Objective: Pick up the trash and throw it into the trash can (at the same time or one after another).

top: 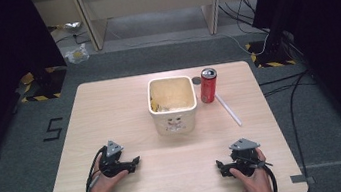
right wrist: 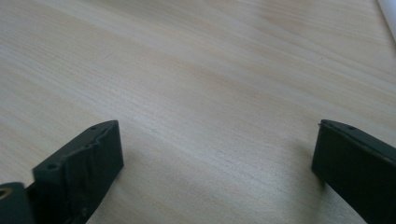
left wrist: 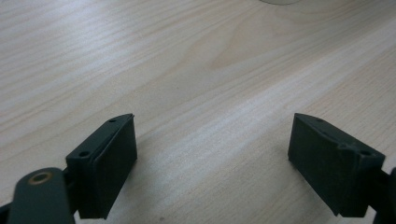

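Note:
A cream square tub (top: 173, 106) with yellowish scraps inside stands at the middle of the wooden table (top: 110, 109). A red drink can (top: 208, 85) is upright just right of it, and a white straw (top: 229, 110) lies in front of the can. My left gripper (top: 135, 162) rests near the front left, held by a hand, open with nothing between its jaws (left wrist: 212, 154). My right gripper (top: 220, 165) sits near the front right, also open and empty (right wrist: 217, 163). Both hover low over bare wood.
A small dark round object (top: 196, 80) lies behind the tub beside the can. Beyond the table are a wooden desk frame (top: 150, 3), cables on the grey floor, and black stands at both sides. A white edge (right wrist: 387, 11) shows at the right gripper view's top right.

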`<state>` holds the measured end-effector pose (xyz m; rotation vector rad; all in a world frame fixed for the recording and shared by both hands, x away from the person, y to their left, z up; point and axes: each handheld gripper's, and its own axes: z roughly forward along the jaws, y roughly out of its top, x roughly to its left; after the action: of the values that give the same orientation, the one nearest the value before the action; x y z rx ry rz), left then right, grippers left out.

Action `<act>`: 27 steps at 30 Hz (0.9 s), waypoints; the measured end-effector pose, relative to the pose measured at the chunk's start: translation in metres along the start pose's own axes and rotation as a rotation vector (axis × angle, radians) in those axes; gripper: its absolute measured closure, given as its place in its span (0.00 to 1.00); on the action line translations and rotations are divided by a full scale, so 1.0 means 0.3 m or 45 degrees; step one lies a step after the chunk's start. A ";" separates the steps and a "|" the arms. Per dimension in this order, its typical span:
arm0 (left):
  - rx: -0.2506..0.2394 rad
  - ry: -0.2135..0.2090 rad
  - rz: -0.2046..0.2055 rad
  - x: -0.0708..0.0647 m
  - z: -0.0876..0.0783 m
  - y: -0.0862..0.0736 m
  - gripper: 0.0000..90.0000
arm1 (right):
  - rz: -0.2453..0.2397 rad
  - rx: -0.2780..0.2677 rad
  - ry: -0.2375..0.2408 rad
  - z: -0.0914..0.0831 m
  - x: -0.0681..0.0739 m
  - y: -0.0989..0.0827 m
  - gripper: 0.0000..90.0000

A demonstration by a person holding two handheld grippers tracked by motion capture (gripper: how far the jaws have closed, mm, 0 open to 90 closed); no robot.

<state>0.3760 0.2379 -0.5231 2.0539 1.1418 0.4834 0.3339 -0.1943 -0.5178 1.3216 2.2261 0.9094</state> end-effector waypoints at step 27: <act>0.000 0.000 0.000 0.000 0.000 0.000 0.16 | 0.015 -0.172 -0.078 -0.104 -0.052 0.152 0.17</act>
<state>0.3760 0.2379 -0.5231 2.0538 1.1419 0.4833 0.3505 -0.2027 -0.4634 1.2848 2.0741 0.9915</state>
